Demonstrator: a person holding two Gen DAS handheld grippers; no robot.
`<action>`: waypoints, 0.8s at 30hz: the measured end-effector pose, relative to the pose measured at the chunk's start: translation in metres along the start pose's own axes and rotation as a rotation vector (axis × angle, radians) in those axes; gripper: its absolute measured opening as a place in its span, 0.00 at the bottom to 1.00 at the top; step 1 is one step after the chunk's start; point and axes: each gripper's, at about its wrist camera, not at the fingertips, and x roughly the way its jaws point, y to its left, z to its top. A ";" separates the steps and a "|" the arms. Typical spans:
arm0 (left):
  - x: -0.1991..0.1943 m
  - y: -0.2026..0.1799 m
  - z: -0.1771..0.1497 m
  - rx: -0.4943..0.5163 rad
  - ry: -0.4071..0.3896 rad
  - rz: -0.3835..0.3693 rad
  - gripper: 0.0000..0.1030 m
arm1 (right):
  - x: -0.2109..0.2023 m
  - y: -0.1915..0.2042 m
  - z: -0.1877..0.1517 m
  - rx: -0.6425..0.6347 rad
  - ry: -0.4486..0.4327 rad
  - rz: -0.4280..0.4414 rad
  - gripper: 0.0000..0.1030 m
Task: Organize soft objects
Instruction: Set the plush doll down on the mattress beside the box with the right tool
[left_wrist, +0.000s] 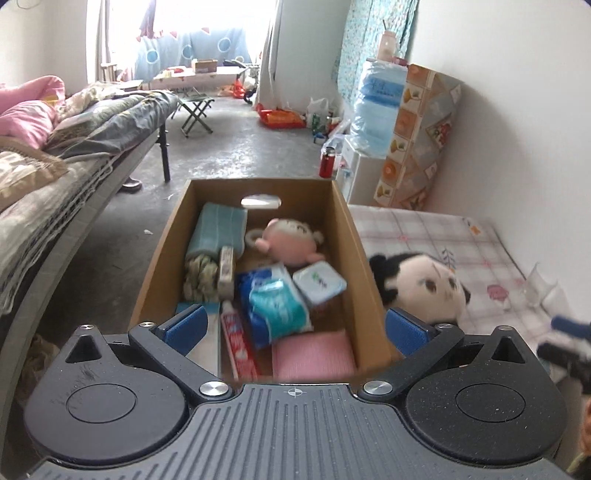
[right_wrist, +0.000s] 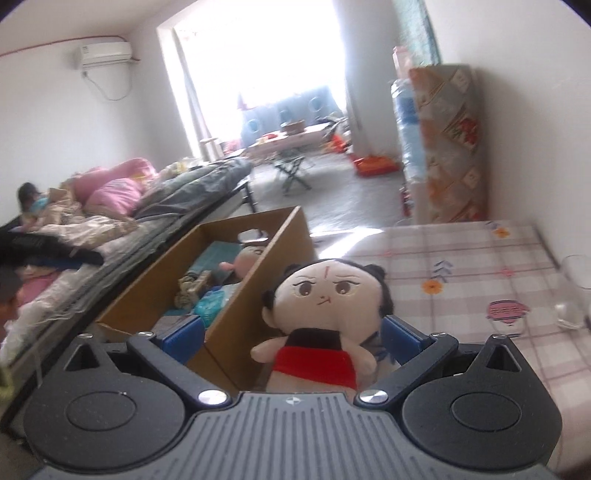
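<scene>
A brown cardboard box (left_wrist: 343, 218) stands on the table and holds a pink plush (left_wrist: 291, 240), a teal cloth (left_wrist: 218, 229), tissue packs (left_wrist: 275, 302), a toothpaste tube (left_wrist: 238, 339) and a pink cloth (left_wrist: 314, 356). My left gripper (left_wrist: 295, 328) is open and empty above the box's near end. A black-haired doll in a red skirt (right_wrist: 325, 314) lies just right of the box (right_wrist: 258, 280); it also shows in the left wrist view (left_wrist: 424, 284). My right gripper (right_wrist: 291, 336) is open, its fingers either side of the doll, apart from it.
A checked tablecloth (right_wrist: 480, 266) covers the table. Clear glasses (right_wrist: 572, 291) stand at its right edge. A bed with heaped bedding (left_wrist: 55, 147) runs along the left. A water bottle (left_wrist: 376, 107) and a patterned cabinet (left_wrist: 421, 136) stand beyond the table.
</scene>
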 end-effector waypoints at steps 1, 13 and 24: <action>-0.004 -0.002 -0.009 0.003 -0.003 0.004 1.00 | -0.002 0.005 -0.002 -0.008 -0.011 -0.028 1.00; -0.006 -0.059 -0.091 0.182 -0.007 0.092 1.00 | -0.002 0.040 -0.041 -0.095 0.008 -0.279 1.00; -0.002 -0.067 -0.104 0.168 -0.059 0.107 1.00 | -0.015 0.049 -0.046 -0.058 -0.004 -0.329 1.00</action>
